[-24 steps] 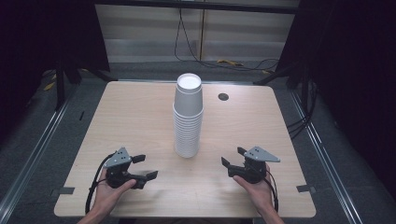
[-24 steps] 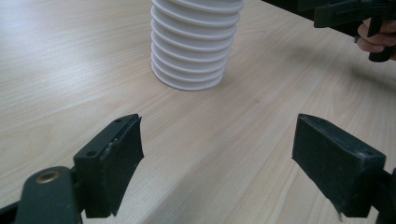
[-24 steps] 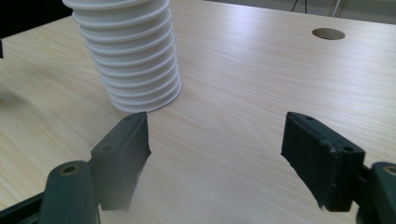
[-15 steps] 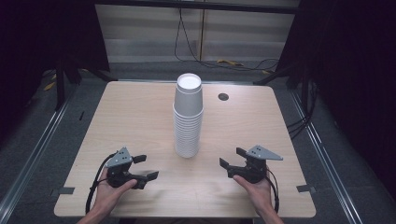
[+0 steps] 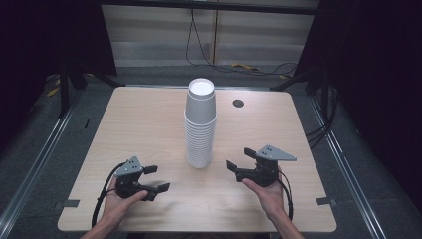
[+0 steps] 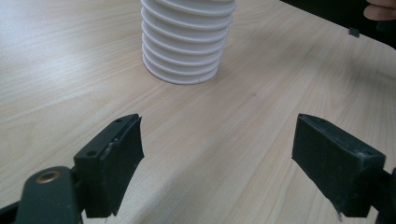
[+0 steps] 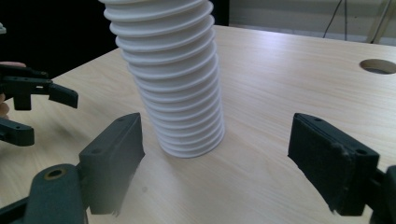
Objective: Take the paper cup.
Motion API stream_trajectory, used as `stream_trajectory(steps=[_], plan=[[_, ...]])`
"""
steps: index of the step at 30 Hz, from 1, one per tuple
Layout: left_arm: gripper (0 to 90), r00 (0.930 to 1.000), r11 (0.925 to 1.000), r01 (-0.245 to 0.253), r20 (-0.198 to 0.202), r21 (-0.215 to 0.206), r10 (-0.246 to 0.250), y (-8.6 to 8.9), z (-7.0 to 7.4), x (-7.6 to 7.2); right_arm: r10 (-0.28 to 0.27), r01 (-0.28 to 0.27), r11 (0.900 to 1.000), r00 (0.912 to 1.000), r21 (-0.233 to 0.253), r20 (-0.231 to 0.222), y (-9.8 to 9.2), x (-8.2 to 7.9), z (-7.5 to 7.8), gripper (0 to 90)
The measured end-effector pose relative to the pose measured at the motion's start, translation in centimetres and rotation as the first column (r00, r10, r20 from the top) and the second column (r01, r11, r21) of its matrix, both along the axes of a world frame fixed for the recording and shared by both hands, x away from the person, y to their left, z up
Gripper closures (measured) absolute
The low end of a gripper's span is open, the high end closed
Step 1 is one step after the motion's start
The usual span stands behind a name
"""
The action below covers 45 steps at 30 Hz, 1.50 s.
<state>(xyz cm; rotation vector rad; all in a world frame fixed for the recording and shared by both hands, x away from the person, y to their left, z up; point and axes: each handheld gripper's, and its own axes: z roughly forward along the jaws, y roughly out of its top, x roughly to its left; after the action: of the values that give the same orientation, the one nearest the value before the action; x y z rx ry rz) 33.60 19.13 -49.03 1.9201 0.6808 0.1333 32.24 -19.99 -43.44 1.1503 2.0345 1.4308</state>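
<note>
We hold the left gripper point(image 5: 155, 179) and right gripper point(image 5: 238, 164), jaws wide apart and empty, flanking the tall stack of white paper cups point(image 5: 201, 124) on the pale wooden bench point(image 5: 149, 119).

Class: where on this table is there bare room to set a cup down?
Bare wood lies left and right of the cup stack, out to the table edges, and behind it except the cable hole. It is tightest between left gripper and right gripper.
</note>
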Motion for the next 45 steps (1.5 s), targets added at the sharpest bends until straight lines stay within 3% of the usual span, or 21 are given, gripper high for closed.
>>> stream_trajectory(steps=[8,14,16,19,26,29,32,36,37,38,39,41,42,45], plan=[[15.9,0.9994,0.9996,0.019,0.028,0.019,-0.019,-0.3,0.3,-0.4,0.060,-0.060,0.998,0.9982,0.017,0.003,0.6,0.8,1.1,16.1],[15.9,0.9992,0.9993,0.038,0.008,0.007,-0.038,-0.4,0.2,-0.5,0.099,-0.100,0.995,0.9949,0.031,0.014,1.1,1.0,2.3,16.0],[15.7,0.9991,0.9991,0.040,0.015,0.012,-0.040,-0.3,0.1,-0.5,0.116,-0.116,0.993,0.9928,0.007,0.031,1.2,1.0,3.2,18.3],[15.7,0.9994,0.9994,0.033,0.013,0.010,-0.033,-0.2,0.1,-0.5,0.113,-0.114,0.993,0.9922,0.033,0.054,0.9,1.2,4.2,17.9],[15.9,0.9990,0.9990,0.044,0.003,0.012,-0.044,-0.1,0.1,-0.9,0.120,-0.121,0.993,0.9906,0.012,0.065,1.6,1.8,5.3,15.7],[15.9,0.9986,0.9989,0.047,0.022,0.006,-0.047,-0.1,0.4,-1.2,0.127,-0.129,0.992,0.9892,0.015,0.072,1.9,1.8,5.8,17.6],[15.9,0.9981,0.9982,0.057,0.022,0.017,-0.058,-0.2,0.3,-1.2,0.130,-0.134,0.991,0.9846,0.026,0.116,2.3,1.8,6.9,17.7],[15.9,0.9982,0.9983,0.058,0.014,0.012,-0.058,-0.2,0.2,-1.1,0.152,-0.157,0.987,0.9811,0.036,0.120,2.5,2.2,7.7,17.7],[16.0,0.9983,0.9983,0.057,0.011,0.012,-0.057,-0.2,0.2,-1.1,0.147,-0.153,0.988,0.9802,0.036,0.132,2.6,2.3,7.9,17.6],[15.9,0.9983,0.9983,0.057,0.012,0.008,-0.057,-0.1,0.2,-1.1,0.117,-0.125,0.991,0.9778,0.038,0.174,2.8,2.3,8.3,14.5],[15.9,0.9984,0.9984,0.056,0.012,0.005,-0.056,-0.1,0.3,-1.1,0.117,-0.125,0.991,0.9778,0.038,0.174,2.8,2.3,8.3,14.5],[16.0,0.9985,0.9986,0.053,0.014,0.007,-0.053,0.0,0.3,-1.2,0.134,-0.146,0.988,0.9746,0.056,0.180,2.9,2.4,8.5,15.3],[16.0,0.9983,0.9984,0.055,0.017,0.010,-0.055,0.0,0.4,-1.3,0.147,-0.161,0.985,0.9685,0.057,0.201,3.2,2.4,8.8,15.4],[16.0,0.9983,0.9983,0.057,0.014,0.010,-0.057,0.0,0.3,-1.3,0.181,-0.196,0.978,0.9672,0.068,0.178,3.5,2.6,9.1,17.5]])
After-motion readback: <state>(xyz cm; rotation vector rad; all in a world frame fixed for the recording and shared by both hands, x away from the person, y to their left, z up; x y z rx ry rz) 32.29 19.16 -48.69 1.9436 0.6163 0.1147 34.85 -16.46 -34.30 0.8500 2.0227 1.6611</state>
